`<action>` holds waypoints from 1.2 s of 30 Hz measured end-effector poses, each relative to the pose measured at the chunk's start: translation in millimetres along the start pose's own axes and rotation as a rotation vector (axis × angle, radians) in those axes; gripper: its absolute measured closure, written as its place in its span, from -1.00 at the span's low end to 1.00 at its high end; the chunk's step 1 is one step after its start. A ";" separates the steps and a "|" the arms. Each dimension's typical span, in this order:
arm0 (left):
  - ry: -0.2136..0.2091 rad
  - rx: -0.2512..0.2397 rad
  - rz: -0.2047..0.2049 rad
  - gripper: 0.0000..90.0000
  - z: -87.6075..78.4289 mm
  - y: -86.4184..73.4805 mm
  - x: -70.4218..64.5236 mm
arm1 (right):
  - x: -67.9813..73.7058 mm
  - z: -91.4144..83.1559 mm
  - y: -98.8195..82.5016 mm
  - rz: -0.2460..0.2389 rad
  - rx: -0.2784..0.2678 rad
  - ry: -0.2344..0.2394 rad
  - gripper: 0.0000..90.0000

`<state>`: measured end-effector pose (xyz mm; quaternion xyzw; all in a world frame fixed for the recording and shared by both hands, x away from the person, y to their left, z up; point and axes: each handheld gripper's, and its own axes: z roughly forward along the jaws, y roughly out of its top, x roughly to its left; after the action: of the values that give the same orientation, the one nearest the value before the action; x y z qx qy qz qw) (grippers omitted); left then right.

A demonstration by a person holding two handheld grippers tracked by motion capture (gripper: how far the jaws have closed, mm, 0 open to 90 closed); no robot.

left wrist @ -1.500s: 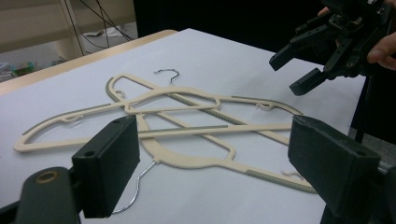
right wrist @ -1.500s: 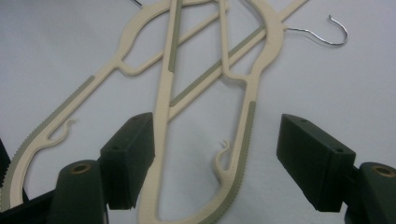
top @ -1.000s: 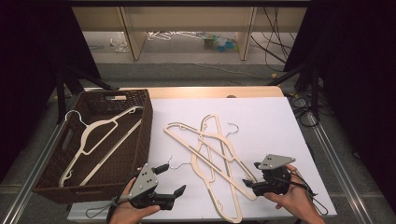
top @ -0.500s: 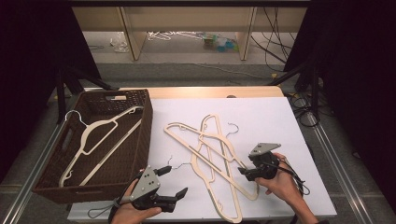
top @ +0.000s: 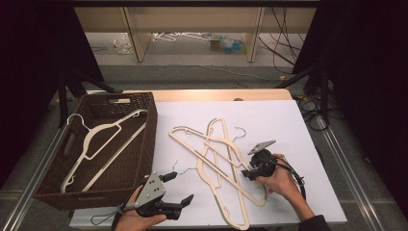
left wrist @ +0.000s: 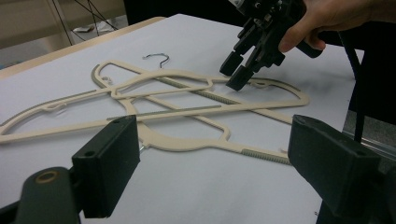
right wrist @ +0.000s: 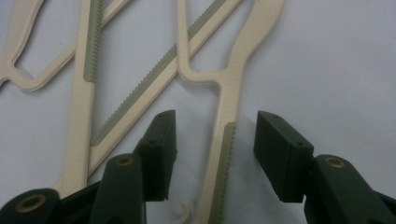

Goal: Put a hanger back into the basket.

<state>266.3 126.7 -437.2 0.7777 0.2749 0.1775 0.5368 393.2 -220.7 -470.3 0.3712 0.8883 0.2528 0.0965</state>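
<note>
On the white surface (top: pixel 288 120), a pile of cream hangers (top: pixel 219 159) lies crossed just right of the wicker basket (top: pixel 144 139). The right gripper (top: pixel 246 174) straddles one hanger's arm, its fingers (right wrist: pixel 161 149) having just been closing, not yet touching it. The left gripper (top: pixel 179 188) hovers nearby, fingers spread wide and holding nothing.
</note>
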 end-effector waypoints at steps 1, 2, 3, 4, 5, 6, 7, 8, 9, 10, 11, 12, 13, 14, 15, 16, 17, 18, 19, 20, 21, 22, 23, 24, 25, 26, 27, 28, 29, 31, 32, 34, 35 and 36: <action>-0.002 0.004 0.004 -0.63 -0.2 -0.4 0.2 | 0.3 -0.3 2.3 0.014 0.016 -0.009 0.16; -0.005 0.006 0.005 -0.63 0.0 -0.6 0.1 | -0.3 0.1 3.0 0.005 0.018 -0.014 0.19; -0.010 0.002 0.006 -0.63 0.5 -0.7 0.2 | 0.2 0.4 4.3 0.005 0.027 -0.015 0.19; -0.010 0.002 0.006 -0.63 0.5 -0.7 0.2 | 0.2 0.4 4.3 0.005 0.027 -0.015 0.19; -0.010 0.010 0.010 -0.63 1.1 -1.4 0.0 | 1.9 0.9 6.2 -0.003 0.041 -0.019 0.24; -0.010 0.010 0.010 -0.63 1.1 -1.4 0.0 | 2.4 0.7 6.9 -0.003 0.047 -0.018 0.26; -0.018 0.009 0.010 -0.63 2.2 -2.7 -0.5 | 2.6 1.4 7.3 -0.014 0.047 -0.023 0.30; -0.013 0.018 0.015 -0.63 2.2 -2.5 -0.3 | 3.2 0.7 8.5 -0.005 0.060 -0.016 0.33; -0.013 0.020 0.018 -0.63 2.6 -2.4 0.3 | 3.1 0.7 9.6 -0.001 0.068 -0.017 0.40; -0.008 0.017 0.011 -0.63 3.3 -2.9 0.3 | 2.7 1.0 9.8 0.002 0.068 -0.019 0.44; -0.008 0.017 0.011 -0.63 3.3 -2.9 0.3 | 2.7 1.0 9.8 0.002 0.068 -0.019 0.44; -0.006 0.020 0.009 -0.63 3.8 -3.7 -0.2 | -0.4 1.1 10.7 0.017 0.072 -0.014 0.51; -0.003 0.027 0.019 -0.62 3.5 -4.0 0.0 | -1.5 1.3 11.1 0.029 0.074 -0.007 0.53; -0.004 0.024 0.015 -0.62 3.6 -3.8 0.4 | -3.1 1.7 11.4 0.027 0.073 -0.008 0.54; -0.004 0.024 0.015 -0.62 3.6 -3.8 0.4 | -2.8 1.6 12.0 0.046 0.082 -0.005 0.56; -0.003 0.023 0.013 -0.62 3.7 -3.6 0.8 | -3.7 1.8 12.9 0.036 0.086 -0.005 0.57; 0.000 0.026 0.019 -0.62 3.7 -4.0 1.0 | -3.4 1.9 13.9 0.036 0.096 -0.006 0.58; 0.000 0.026 0.018 -0.62 3.8 -4.1 1.1 | -2.9 2.2 14.6 0.031 0.099 -0.010 0.59; 0.000 0.026 0.017 -0.62 4.0 -3.8 1.6 | -3.0 2.3 15.5 0.022 0.105 -0.013 0.61; 0.004 0.022 0.011 -0.62 4.5 -3.8 1.8 | -2.5 2.5 16.0 0.016 0.106 -0.013 0.64; 0.004 0.022 0.011 -0.61 4.5 -3.8 1.8 | -2.5 2.5 16.3 0.014 0.110 -0.015 0.66; 0.005 0.021 0.008 -0.61 4.9 -4.1 1.9 | -3.1 2.5 16.5 0.010 0.111 -0.016 0.70; 0.008 0.028 0.017 -0.61 3.9 -4.3 2.1 | -3.9 2.5 16.6 0.007 0.110 -0.012 0.71; 0.008 0.026 0.018 -0.61 3.8 -4.0 2.4 | -4.8 2.4 16.4 0.002 0.105 -0.007 0.71; 0.008 0.026 0.018 -0.61 3.8 -4.0 2.4 | -4.8 2.4 16.4 0.002 0.105 -0.007 0.71; 0.009 0.020 0.008 -0.61 3.5 -3.9 2.4 | -5.3 1.7 15.9 -0.009 0.105 -0.006 0.73; 0.009 0.020 0.008 -0.61 3.5 -3.9 2.4 | -5.3 1.7 15.9 -0.009 0.105 -0.006 0.73; 0.014 0.025 0.016 -0.61 2.9 -3.9 2.9 | -5.4 1.5 16.0 -0.025 0.103 -0.005 0.73; 0.010 0.023 0.014 -0.61 2.6 -3.9 3.2 | -4.9 -0.1 16.0 -0.051 0.117 -0.001 0.77; 0.012 0.013 0.015 -0.61 2.6 -2.5 5.1 | -4.8 -2.5 14.6 -0.083 0.121 0.026 0.77; 0.012 0.013 0.015 -0.61 2.6 -2.5 5.1 | -4.3 -3.2 13.9 -0.095 0.122 0.030 0.77; 0.014 0.025 0.017 -0.61 2.6 -3.9 5.1 | -2.0 -6.1 12.9 -0.115 0.131 0.031 0.78; 0.018 0.028 0.016 -0.60 2.8 -3.9 5.1 | -1.5 -7.9 12.8 -0.129 0.134 0.027 0.78; 0.013 0.024 0.020 -0.60 3.6 -3.2 5.6 | -1.5 -7.9 12.8 -0.129 0.134 0.027 0.78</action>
<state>272.0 128.4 -441.5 0.7855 0.2727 0.1844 0.5241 399.2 -217.1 -457.0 0.3154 0.9264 0.1911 0.0759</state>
